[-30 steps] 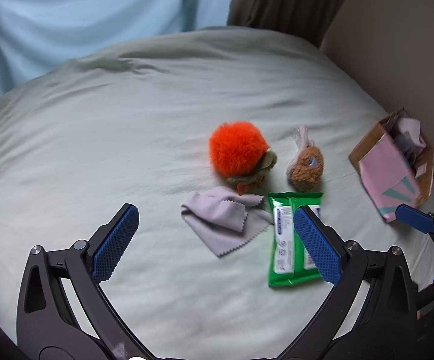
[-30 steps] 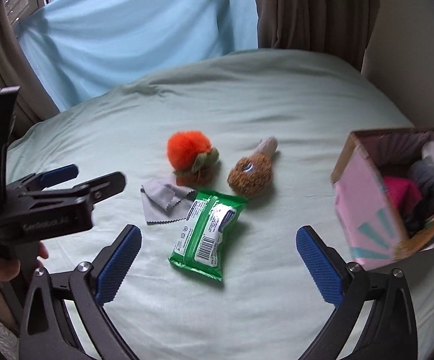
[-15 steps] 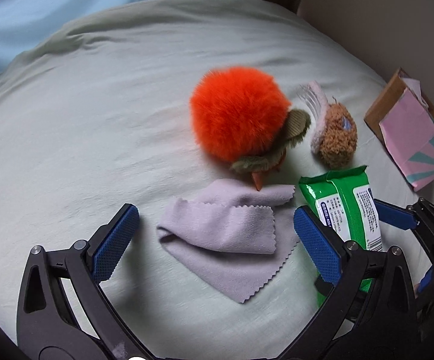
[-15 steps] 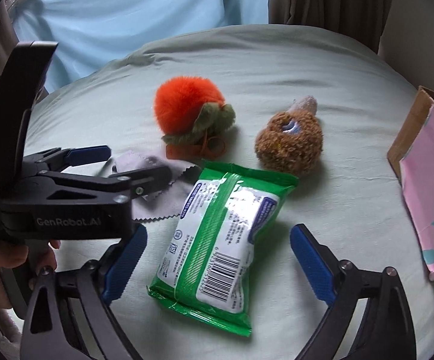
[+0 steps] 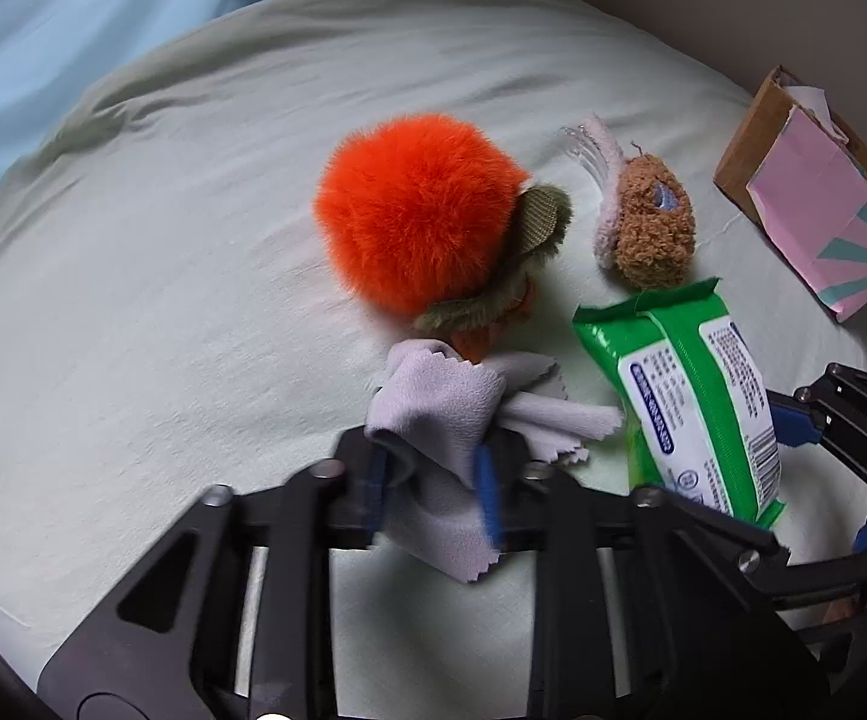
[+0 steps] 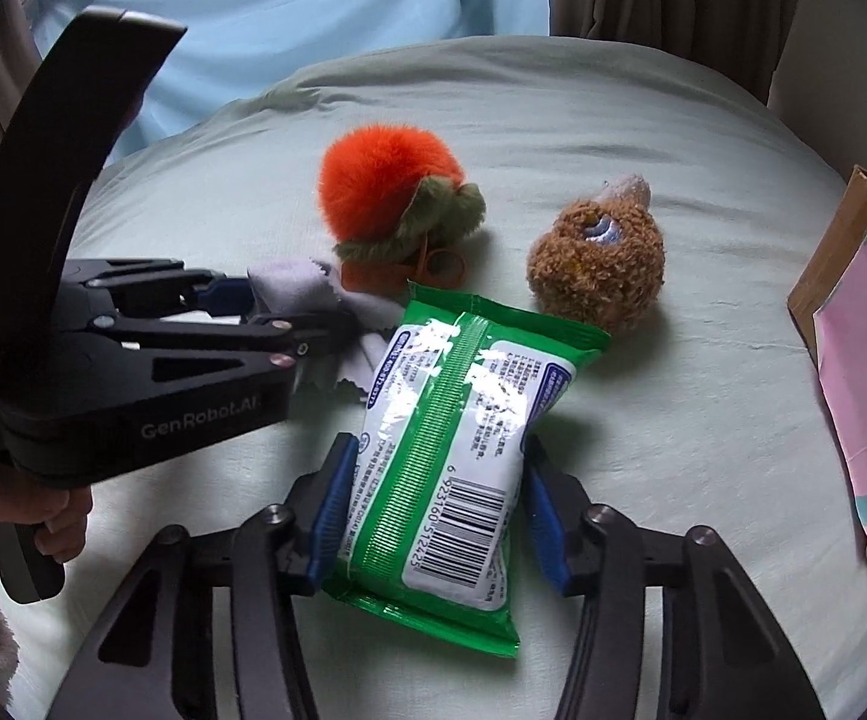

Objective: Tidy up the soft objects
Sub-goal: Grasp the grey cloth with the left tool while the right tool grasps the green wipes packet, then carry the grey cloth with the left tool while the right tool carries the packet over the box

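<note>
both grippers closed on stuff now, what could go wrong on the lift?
1. The left gripper pinches only a bunched fold of the cloth; loose corners hang free and could drag the orange plush touching it.
2. The right gripper, which has just been closing, clamps the wipes pack near one end; the slick, squashy pack may droop or slip.
3. Both grippers sit close together and could collide.

Box (image 6: 853,372) is cut off by the right edge of the right wrist view; its inside is not shown. Cloth (image 5: 445,420) is partly hidden by the left gripper (image 5: 433,480), whose pads are blurred. Small print on the wipes pack (image 6: 451,438) cannot be read.
</note>
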Demonstrator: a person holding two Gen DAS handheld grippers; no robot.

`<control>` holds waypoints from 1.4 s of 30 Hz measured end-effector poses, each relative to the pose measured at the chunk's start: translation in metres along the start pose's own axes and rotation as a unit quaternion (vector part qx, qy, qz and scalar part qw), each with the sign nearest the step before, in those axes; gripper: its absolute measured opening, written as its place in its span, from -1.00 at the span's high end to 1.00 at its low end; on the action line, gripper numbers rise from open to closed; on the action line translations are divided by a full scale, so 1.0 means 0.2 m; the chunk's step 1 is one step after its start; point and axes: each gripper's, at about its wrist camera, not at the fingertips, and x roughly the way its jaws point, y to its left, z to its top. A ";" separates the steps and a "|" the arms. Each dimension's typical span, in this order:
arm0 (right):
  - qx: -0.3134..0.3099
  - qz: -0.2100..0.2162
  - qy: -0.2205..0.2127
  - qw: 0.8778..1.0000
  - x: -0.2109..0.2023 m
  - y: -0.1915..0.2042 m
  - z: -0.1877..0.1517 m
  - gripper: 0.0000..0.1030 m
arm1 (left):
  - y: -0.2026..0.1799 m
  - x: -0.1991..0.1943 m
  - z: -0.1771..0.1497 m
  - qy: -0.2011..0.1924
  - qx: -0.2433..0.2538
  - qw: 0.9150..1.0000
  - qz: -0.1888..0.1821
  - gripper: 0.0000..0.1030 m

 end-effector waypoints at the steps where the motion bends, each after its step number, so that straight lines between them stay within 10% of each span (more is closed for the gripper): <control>1: 0.000 -0.002 -0.003 1.000 -0.01 -0.01 0.01 0.11 | 0.00 -0.01 0.00 0.001 -0.002 1.000 0.000 0.77; 25: -0.016 0.036 -0.033 0.999 -0.87 -0.21 0.35 0.17 | -0.36 -0.96 0.26 -0.027 -0.106 0.993 0.051 0.82; 34: -0.002 0.048 -0.031 0.998 -1.28 -0.61 0.51 0.17 | -0.83 -1.25 0.57 -0.059 -0.155 0.984 0.064 0.82; 42: 0.008 0.066 -0.002 0.998 -1.41 -1.13 0.60 0.17 | -1.27 -1.12 0.82 -0.068 -0.194 0.977 0.056 0.82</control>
